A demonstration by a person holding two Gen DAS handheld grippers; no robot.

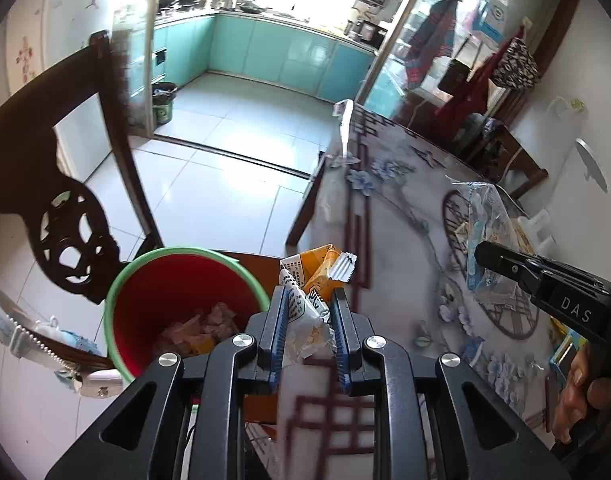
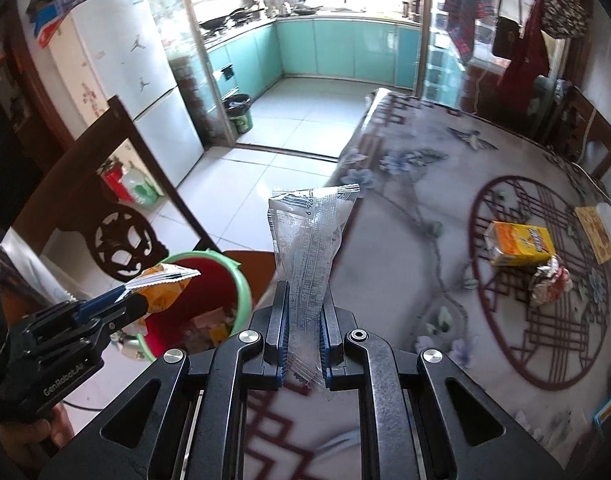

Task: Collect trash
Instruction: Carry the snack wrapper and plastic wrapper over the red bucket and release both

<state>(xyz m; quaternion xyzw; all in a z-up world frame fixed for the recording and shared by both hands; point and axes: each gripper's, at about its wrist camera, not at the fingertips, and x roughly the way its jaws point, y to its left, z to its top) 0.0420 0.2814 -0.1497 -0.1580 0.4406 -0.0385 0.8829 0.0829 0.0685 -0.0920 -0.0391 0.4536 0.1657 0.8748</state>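
Over by the table edge, mid-haul with both hands full. Left gripper point(image 1: 305, 332) clamped narrow on an orange snack wrapper point(image 1: 311, 280), hanging just beside the rim of the red bucket with the green lip point(image 1: 117, 296), not quite over the opening yet. Right gripper point(image 2: 303, 340) pinched on a clear plastic wrapper point(image 2: 309, 248) sticking straight up between the jaws, positioned above the patterned tablecloth point(image 2: 425, 208) near the table's edge, bucket off to its left.

Looks like the carry-to-bin step, probably with the left drop first. Next move likely calls for nudging the orange wrapper further left until fully above the bucket mouth, then opening the jaws and maybe a small shake, since crinkly film tends to cling to the pads. Same deal afterwards for the clear one, with a longer swing across.

Already some scraps sitting at the bottom of the bucket. Plenty left though: a yellow carton point(image 2: 521, 244) and a crumpled foil ball point(image 2: 549, 284) touching it, well out on the table.
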